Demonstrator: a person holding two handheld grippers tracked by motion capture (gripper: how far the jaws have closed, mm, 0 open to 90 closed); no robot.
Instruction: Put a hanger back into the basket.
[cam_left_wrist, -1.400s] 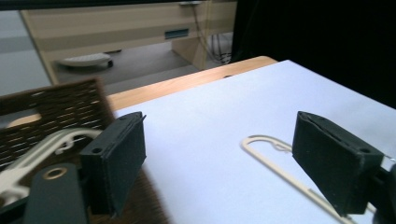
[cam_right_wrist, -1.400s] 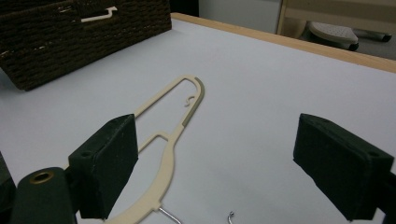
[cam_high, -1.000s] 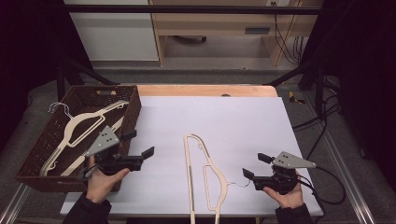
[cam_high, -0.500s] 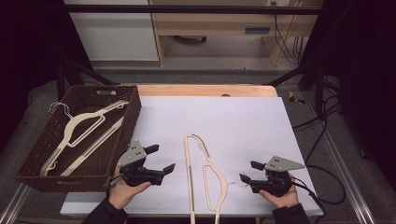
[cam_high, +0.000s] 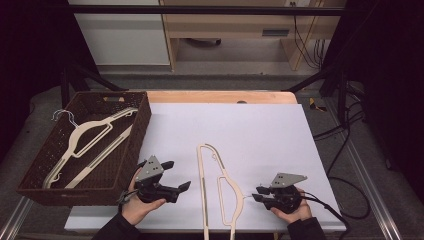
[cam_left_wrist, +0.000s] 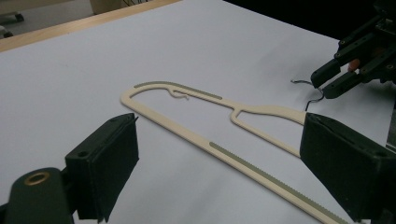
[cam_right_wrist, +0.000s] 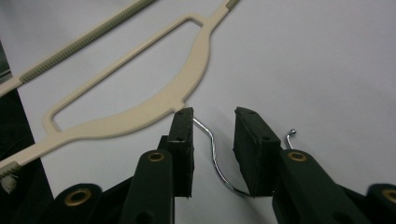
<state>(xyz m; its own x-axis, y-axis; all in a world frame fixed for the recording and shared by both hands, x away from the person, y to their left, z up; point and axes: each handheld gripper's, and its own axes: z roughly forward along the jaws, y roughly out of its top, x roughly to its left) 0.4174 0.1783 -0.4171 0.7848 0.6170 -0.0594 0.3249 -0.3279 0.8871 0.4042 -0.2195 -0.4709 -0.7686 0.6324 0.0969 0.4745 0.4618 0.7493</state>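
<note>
White board covers the table (cam_high: 260, 130), a woven brown basket (cam_high: 127, 150) at its nine o'clock. Low over it, the right gripper (cam_right_wrist: 212, 123) points level, its jaws just closing around the cream hanger's (cam_high: 220, 190) thin wire hook (cam_right_wrist: 212, 149), pads not yet pressing. The left gripper (cam_high: 181, 186), jaws spread, hovers at the flat plastic hanger's nine o'clock.

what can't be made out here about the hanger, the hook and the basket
- Hanger: in the high view its near end is cut off by the bottom edge.
- Wire hook: in the right gripper view it sits between the right gripper pads, with its lower bend behind one pad, so contact is unclear.
- Basket: its floor under the two hangers is too dark to read.
- Left gripper: jaws stand wide, and the far jaw covers part of the hanger.
</note>
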